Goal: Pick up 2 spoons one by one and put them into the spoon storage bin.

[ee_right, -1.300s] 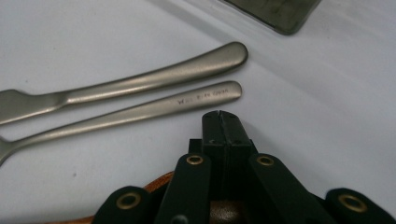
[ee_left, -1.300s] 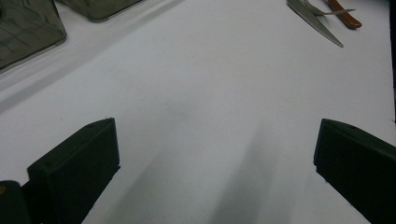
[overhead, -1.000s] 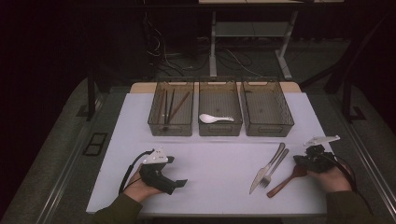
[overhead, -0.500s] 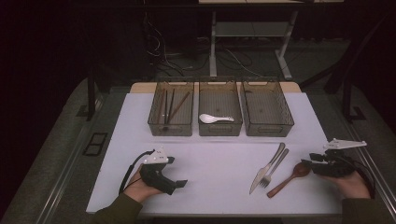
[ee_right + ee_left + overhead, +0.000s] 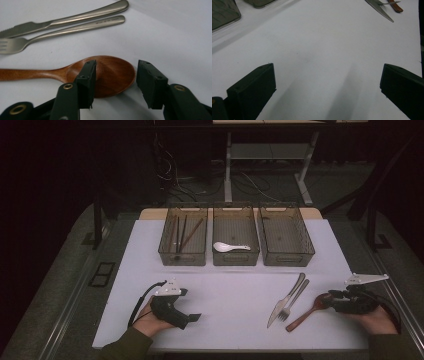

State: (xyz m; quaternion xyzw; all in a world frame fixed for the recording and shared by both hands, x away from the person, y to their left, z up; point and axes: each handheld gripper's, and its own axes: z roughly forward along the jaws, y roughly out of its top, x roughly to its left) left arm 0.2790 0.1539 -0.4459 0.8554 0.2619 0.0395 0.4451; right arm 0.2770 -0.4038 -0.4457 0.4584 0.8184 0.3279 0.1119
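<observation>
A wooden spoon (image 5: 305, 316) lies on the white table near the right front, its bowl toward my right gripper (image 5: 332, 301). In the right gripper view the bowl (image 5: 110, 75) sits between the jaws of the right gripper (image 5: 116, 67): one jaw rests over its left part, the other stands clear of its rim. These jaws have just been opening and do not press on the bowl. A steel knife (image 5: 285, 301) and fork (image 5: 298, 295) lie side by side left of the spoon. My left gripper (image 5: 192, 319) rests at the front left, open over bare table (image 5: 327, 72).
Three clear bins stand in a row at the back: the left bin (image 5: 183, 261) holds chopsticks, the middle bin (image 5: 236, 261) a white spoon (image 5: 231, 247), and the right bin (image 5: 287, 261) is empty. The table's right edge runs close beside my right hand.
My right gripper has drawn back to the right, off the spoon's bowl, and its jaws have opened. The spoon, knife, fork and left gripper have stayed put.
</observation>
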